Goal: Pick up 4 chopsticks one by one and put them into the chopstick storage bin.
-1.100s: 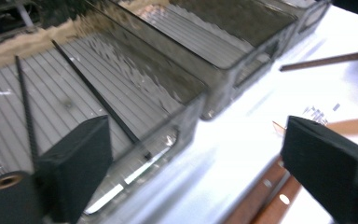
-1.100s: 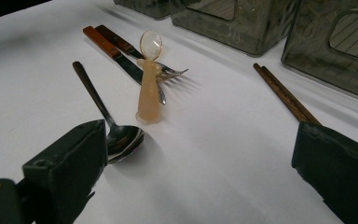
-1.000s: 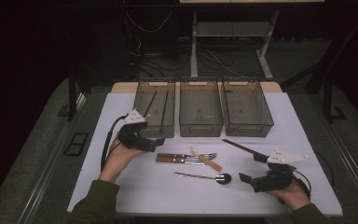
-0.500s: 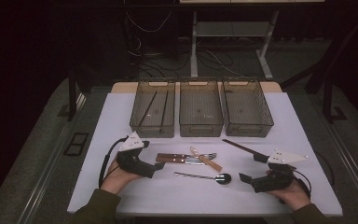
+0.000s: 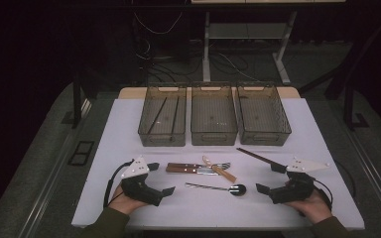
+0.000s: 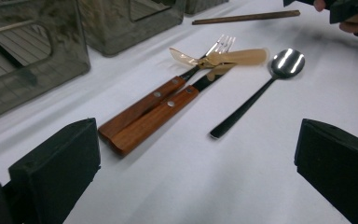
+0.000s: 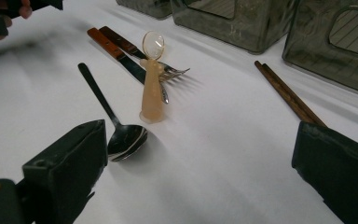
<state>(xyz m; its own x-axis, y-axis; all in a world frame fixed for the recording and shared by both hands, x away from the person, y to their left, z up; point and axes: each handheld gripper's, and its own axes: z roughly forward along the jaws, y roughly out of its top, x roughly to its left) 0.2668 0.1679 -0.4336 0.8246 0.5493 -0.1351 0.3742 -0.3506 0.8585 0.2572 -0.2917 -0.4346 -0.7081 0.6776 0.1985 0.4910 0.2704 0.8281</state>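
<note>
While one pair of chopsticks point(image 5: 162, 115) lies in a bin, the cutlery point(image 5: 201, 169) waits between both wide-apart, empty claws: left claw point(image 5: 160, 179), right claw point(image 5: 271, 178).

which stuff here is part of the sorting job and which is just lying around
In the job: wooden-handled forks, translucent spoon, metal spoon, chopsticks, three bins, left gripper, right gripper, both open.
Just lying about: floor cables, desk frame.
</note>
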